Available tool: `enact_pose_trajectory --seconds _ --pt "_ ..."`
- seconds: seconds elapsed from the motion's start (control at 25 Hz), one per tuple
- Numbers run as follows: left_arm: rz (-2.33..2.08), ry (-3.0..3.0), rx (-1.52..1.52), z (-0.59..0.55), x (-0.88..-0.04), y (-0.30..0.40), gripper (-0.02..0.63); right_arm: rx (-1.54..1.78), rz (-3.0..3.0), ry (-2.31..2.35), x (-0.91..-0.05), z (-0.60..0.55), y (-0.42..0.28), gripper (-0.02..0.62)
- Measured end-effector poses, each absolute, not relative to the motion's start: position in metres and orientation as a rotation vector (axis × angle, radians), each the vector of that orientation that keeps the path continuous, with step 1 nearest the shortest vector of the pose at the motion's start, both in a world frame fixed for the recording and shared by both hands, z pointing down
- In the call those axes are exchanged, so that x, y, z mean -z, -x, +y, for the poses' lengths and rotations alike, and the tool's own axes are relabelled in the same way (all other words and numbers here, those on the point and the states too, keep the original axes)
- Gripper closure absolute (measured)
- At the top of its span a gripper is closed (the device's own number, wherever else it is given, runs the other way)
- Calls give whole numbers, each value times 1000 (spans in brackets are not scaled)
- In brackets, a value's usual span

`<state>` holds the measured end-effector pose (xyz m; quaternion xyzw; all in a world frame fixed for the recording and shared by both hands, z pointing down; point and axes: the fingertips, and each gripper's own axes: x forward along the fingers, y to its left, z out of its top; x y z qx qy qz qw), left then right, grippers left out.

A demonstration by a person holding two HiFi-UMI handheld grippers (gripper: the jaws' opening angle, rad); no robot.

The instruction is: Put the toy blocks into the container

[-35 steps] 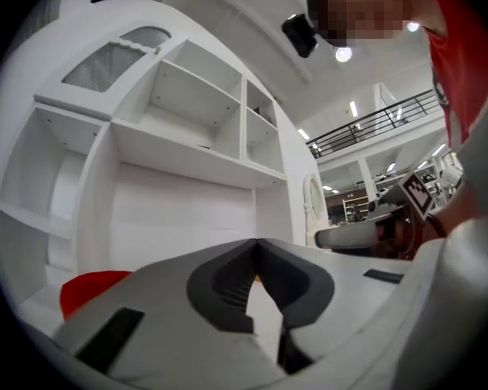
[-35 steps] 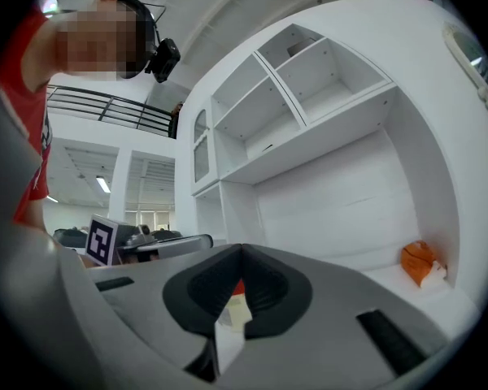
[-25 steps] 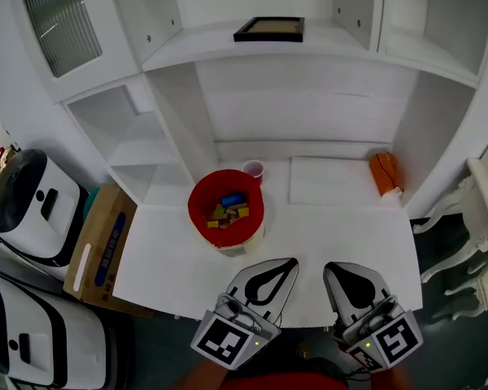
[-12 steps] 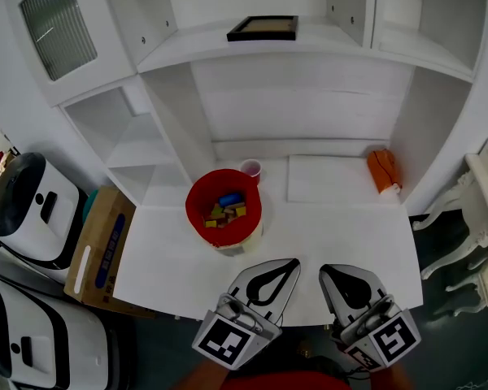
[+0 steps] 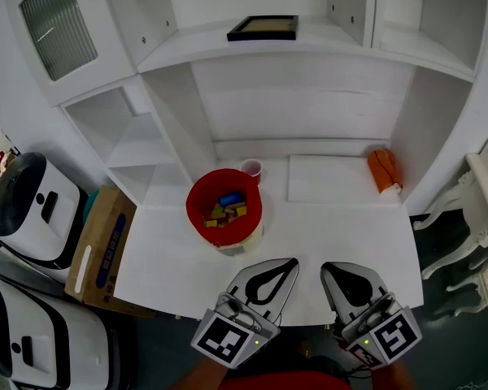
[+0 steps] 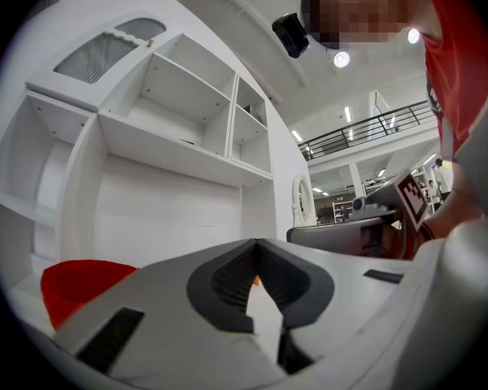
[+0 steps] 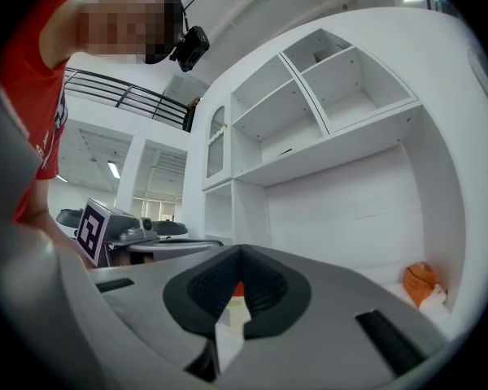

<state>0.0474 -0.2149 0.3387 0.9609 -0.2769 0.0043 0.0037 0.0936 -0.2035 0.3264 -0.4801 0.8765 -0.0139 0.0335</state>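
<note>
1. White desk [image 5: 333, 234] under a tall white shelf unit [image 5: 309, 96] fills the head view, with both tools parked at the near edge.
2. Over to the red container [image 5: 197, 192]: it stands upright on the left half of the desk. The toy blocks [image 5: 228, 207] lie inside it, blue, yellow, green and brown pieces in a loose heap on the bottom.
3. The left gripper [image 5: 290, 262] sits low at the front edge of the desk, tips aimed toward the back wall. Its own view shows the jaws clenched tight together, with nothing between them.
4. That same left gripper view catches the red container at its lower left, well off the jaw line.
5. The right gripper [image 5: 327, 268] sits just beside the left one, the two close but apart. Its jaws are also pressed together and carry nothing.
6. Both grippers are well apart from the container, which sits further back and to the left of them.
7. A small pink cup [image 5: 252, 169] stands just behind the container, at its back right rim.
8. An orange object [image 5: 385, 171] lies at the far right back of the desk near the side wall; what it is I cannot tell.
9. Up top, a dark picture frame [image 5: 264, 28] lies flat on the upper shelf.
10. Off the desk to the left, a cardboard box [image 5: 102, 242] stands between the desk and two rounded white machines [image 5: 28, 205].
</note>
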Motion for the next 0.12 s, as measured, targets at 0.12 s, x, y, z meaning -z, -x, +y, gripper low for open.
enact_pose_trajectory --seconds 0.12 --pt "-874 -3005 -22 -217 -340 -46 595 43 2696 1476 -326 -204 -96 584"
